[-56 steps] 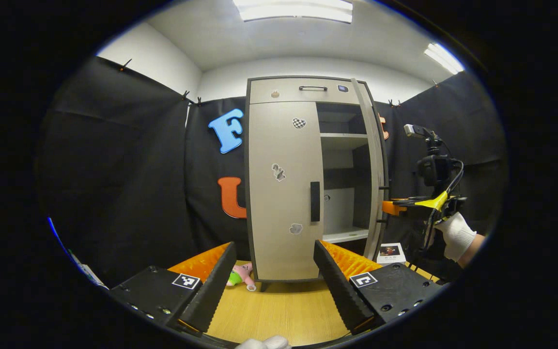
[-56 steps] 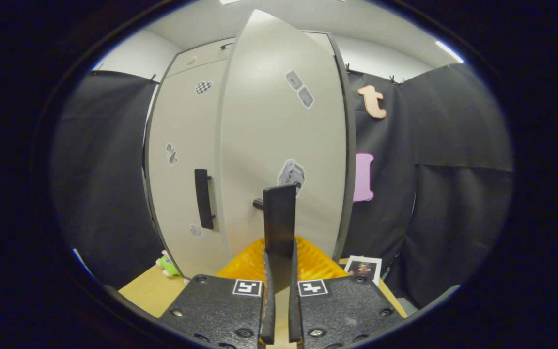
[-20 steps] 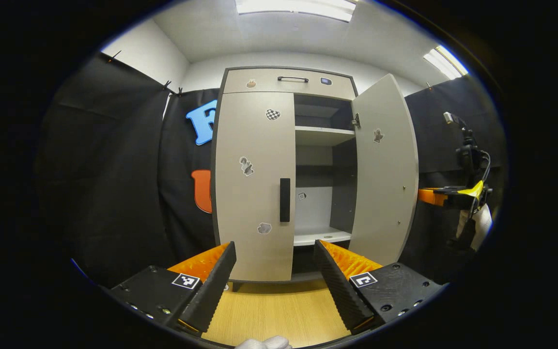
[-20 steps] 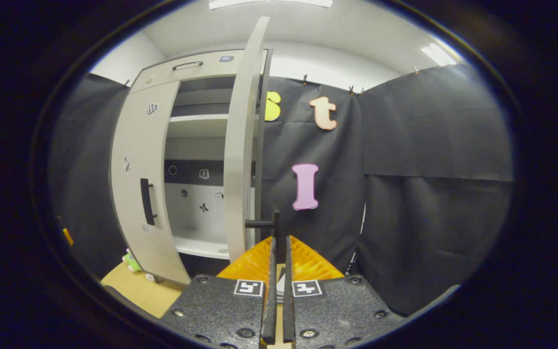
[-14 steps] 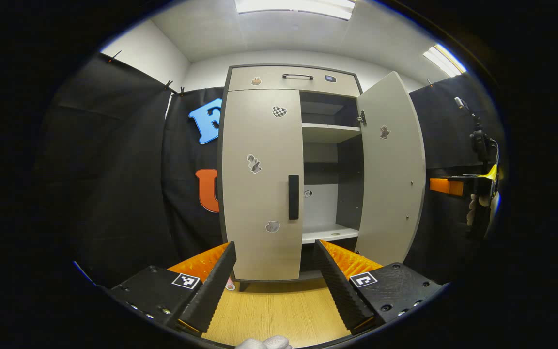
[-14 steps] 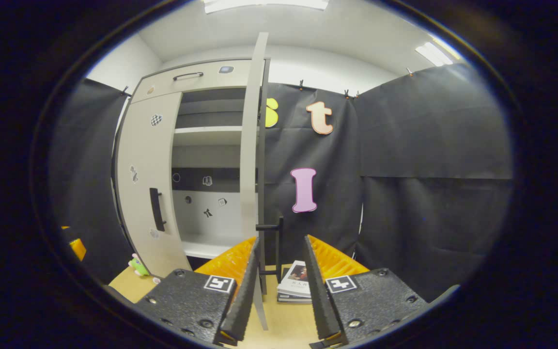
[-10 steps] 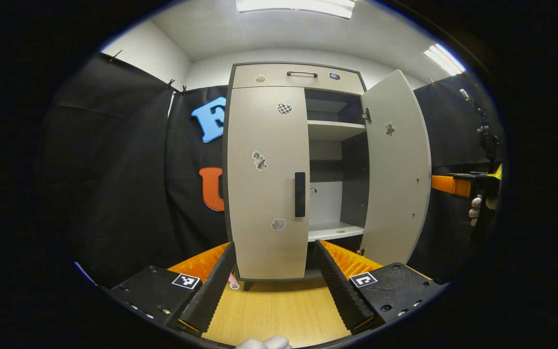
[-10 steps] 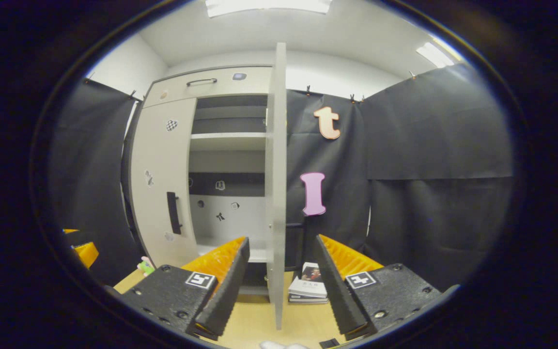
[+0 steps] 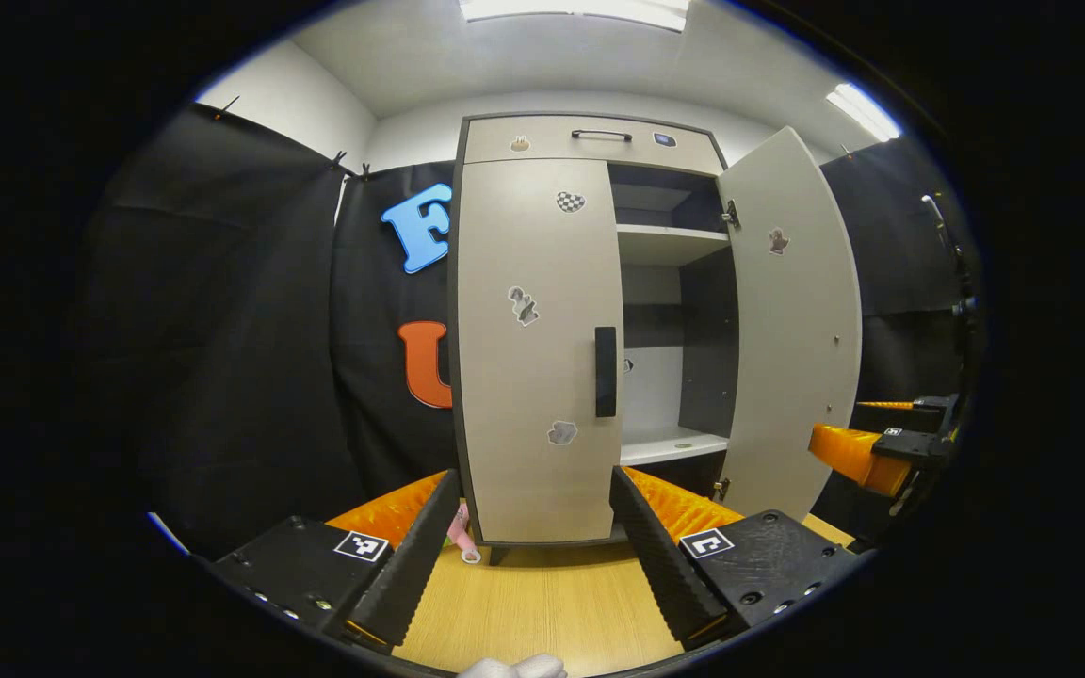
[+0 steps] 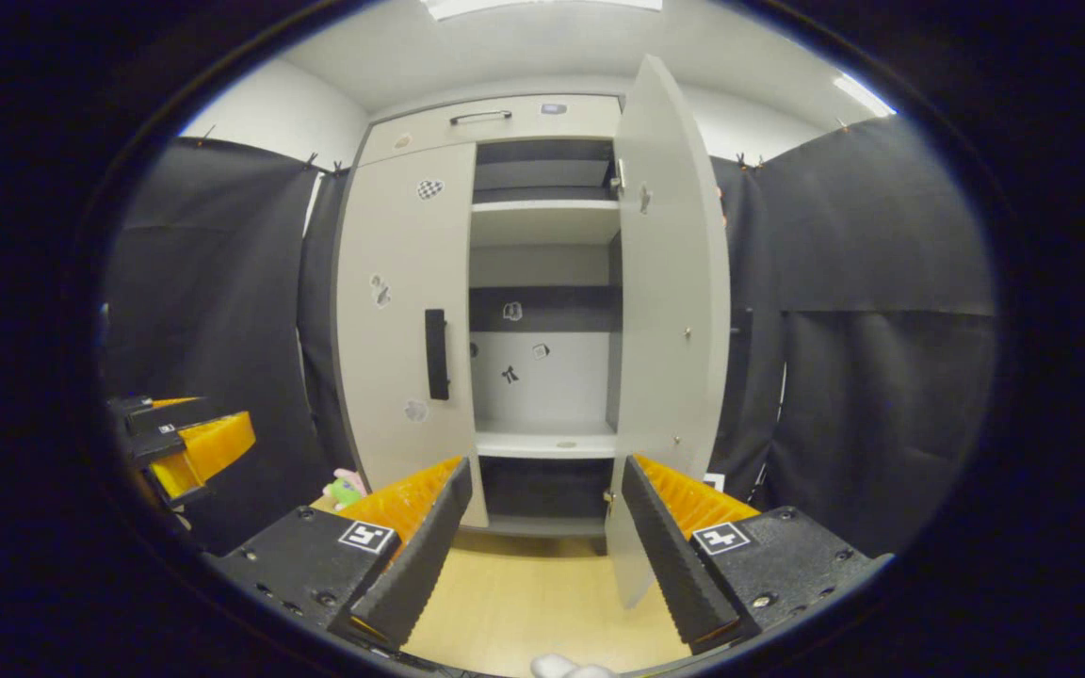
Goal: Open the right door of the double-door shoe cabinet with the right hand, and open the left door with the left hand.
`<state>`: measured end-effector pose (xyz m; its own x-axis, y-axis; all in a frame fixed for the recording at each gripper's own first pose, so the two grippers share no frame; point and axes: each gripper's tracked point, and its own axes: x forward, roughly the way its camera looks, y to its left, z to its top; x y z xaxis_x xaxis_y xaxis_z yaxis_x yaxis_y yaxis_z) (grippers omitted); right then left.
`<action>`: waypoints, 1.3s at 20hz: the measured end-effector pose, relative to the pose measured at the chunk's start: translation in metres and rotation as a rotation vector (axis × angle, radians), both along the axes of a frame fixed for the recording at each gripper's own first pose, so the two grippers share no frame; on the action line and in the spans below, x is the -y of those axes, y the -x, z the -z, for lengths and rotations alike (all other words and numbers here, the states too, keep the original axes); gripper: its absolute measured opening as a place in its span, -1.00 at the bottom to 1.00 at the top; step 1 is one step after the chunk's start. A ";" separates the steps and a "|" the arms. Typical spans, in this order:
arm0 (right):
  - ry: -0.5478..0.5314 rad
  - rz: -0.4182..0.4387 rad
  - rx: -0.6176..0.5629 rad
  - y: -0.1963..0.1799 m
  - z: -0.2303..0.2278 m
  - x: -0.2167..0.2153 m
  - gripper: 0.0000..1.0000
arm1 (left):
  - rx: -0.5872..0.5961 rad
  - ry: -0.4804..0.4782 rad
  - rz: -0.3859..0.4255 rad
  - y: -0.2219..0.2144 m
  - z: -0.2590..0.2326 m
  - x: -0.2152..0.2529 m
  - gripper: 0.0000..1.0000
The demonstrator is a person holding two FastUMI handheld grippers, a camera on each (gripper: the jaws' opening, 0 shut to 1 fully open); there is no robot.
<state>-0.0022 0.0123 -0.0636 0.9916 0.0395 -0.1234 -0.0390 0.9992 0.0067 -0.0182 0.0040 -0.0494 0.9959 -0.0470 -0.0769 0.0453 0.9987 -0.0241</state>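
Recording booth, black cloth walls (image 9: 222,330), ceiling strip light (image 9: 575,9), wooden floor (image 9: 533,612)

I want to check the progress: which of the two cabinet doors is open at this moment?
The right door is open, swung outward so the shelves show. The left door, with the black handle, is shut flat against the cabinet.

A light wooden desk (image 9: 542,612) spreads across the bottom of both views. A small pink and green soft toy (image 10: 345,489) lies on it at the lower left corner of the cabinet; in the left gripper view just its pink end (image 9: 460,535) peeks out. Black cloth (image 10: 882,311) hangs on either side, clipped along its top edge. Above it rise white walls (image 9: 298,118) and a ceiling with long strip lights (image 9: 575,9). A pale patch (image 10: 714,482) low on the right may be a book.
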 end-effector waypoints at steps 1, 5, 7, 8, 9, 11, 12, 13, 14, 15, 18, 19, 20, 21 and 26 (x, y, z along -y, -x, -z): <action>-0.001 0.007 -0.002 -0.001 -0.001 0.002 0.99 | 0.005 -0.003 -0.002 -0.004 0.000 0.000 0.93; 0.006 0.006 -0.006 -0.005 -0.005 0.001 0.99 | -0.001 0.018 0.028 -0.033 0.002 0.012 0.93; 0.008 0.006 -0.005 -0.005 -0.007 0.002 0.99 | 0.013 0.016 0.036 -0.056 -0.005 0.019 0.93; 0.009 0.009 -0.008 -0.005 -0.007 0.004 1.00 | 0.022 0.014 0.045 -0.070 -0.008 0.025 0.93; 0.009 0.011 -0.013 -0.005 -0.006 0.004 0.99 | 0.038 0.013 0.051 -0.084 -0.011 0.031 0.93; 0.010 0.021 -0.020 -0.008 -0.008 0.007 0.99 | 0.052 0.014 0.068 -0.114 -0.015 0.047 0.93; 0.009 0.029 -0.022 -0.010 -0.008 0.010 0.99 | 0.055 0.023 0.077 -0.128 -0.014 0.055 0.92; 0.004 0.037 -0.019 -0.010 -0.011 0.013 0.99 | 0.059 0.031 0.079 -0.143 -0.014 0.061 0.92; 0.002 0.037 -0.020 -0.009 -0.013 0.014 0.99 | 0.070 0.037 0.082 -0.157 -0.016 0.068 0.92; 0.001 0.045 -0.020 -0.010 -0.015 0.017 0.99 | 0.058 0.030 0.083 -0.171 -0.014 0.074 1.00; -0.004 0.067 -0.017 -0.011 -0.018 0.026 0.99 | 0.076 0.008 0.093 -0.209 -0.013 0.091 0.93; 0.001 0.071 -0.018 -0.012 -0.018 0.027 0.99 | 0.070 0.010 0.094 -0.221 -0.011 0.094 0.94; 0.006 0.075 -0.020 -0.013 -0.018 0.029 0.99 | 0.065 0.008 0.094 -0.228 -0.009 0.097 0.92; 0.010 0.079 -0.020 -0.013 -0.019 0.030 0.99 | 0.065 0.009 0.091 -0.237 -0.008 0.099 0.92; 0.015 0.094 -0.035 -0.017 -0.013 0.033 0.99 | 0.061 0.021 0.085 -0.267 -0.005 0.104 0.91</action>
<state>0.0146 -0.0211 -0.0502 0.9860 -0.0552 -0.1575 0.0546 0.9985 -0.0081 0.2483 -0.0996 -0.0443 0.9911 -0.1326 -0.0148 0.1319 0.9905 -0.0399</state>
